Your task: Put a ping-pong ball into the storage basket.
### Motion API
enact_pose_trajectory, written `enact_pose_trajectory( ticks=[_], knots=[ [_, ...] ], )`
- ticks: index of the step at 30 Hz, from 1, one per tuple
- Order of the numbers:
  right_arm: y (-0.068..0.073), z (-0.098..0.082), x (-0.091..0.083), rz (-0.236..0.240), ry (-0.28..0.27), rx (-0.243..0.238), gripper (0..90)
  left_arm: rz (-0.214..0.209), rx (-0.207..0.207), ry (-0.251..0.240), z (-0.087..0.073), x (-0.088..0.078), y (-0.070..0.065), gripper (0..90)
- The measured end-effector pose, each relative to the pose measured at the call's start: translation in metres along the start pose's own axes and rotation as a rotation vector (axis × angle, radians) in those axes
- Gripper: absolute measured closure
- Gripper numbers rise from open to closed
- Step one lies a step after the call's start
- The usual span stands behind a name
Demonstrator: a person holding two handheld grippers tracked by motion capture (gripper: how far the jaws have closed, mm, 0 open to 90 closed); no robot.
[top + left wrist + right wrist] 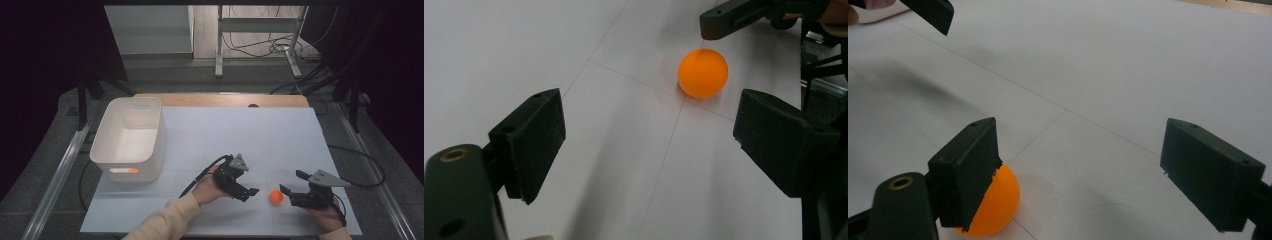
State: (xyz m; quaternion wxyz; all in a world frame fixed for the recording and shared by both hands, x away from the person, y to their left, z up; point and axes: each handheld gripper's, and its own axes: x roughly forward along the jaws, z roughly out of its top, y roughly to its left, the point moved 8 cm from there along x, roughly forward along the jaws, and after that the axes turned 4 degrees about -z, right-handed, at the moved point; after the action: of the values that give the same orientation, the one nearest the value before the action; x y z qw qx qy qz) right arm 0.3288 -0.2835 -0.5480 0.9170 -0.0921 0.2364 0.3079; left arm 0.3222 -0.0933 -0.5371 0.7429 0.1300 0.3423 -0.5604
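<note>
Item: ball [276, 197], orange, round, so no long axis and no preferred grasp line. It rests on the white table [240, 135] near the front edge, between the two grippers.

Left gripper [245, 193]: jaws spread wide, nothing between them. In the left gripper view the ball [703, 73] lies ahead of the jaw tips and off toward the right-hand jaw, apart from both. It is not yet inside the gap.

Right gripper [291, 182]: jaws also wide apart, holding nothing. In the right gripper view the ball [993, 202] sits partly behind the left-hand jaw, at its outer side rather than in the gap. Whether jaw and ball touch cannot be told.

Bin [131, 137]: white, open-topped, at the table's left, well apart from the ball. Likely the destination.

Governing relation: in the high view the ball is near both gripper tips, slightly closer to the right one. The left gripper faces it more squarely. Judgement: the left needs a short advance with a small shift toward the ball's side to bracket it, while the right would have to sidestep first.
</note>
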Motion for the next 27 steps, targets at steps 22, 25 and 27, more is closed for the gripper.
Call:
enact_pose_trajectory(
  ticks=[22,25,27],
  knots=[
    [-0.001,-0.001,0.001,-0.005,0.003,0.003,16.3,-0.061,0.028,0.057,0.003,0.031,-0.014,14.1],
    [-0.001,-0.001,0.001,-0.005,0.002,0.004,16.3,-0.07,0.04,0.067,0.004,0.037,-0.017,14.0],
    [-0.001,-0.001,0.0,-0.005,0.002,0.005,16.3,-0.075,0.039,0.07,0.005,0.04,-0.017,14.0]
  ],
)
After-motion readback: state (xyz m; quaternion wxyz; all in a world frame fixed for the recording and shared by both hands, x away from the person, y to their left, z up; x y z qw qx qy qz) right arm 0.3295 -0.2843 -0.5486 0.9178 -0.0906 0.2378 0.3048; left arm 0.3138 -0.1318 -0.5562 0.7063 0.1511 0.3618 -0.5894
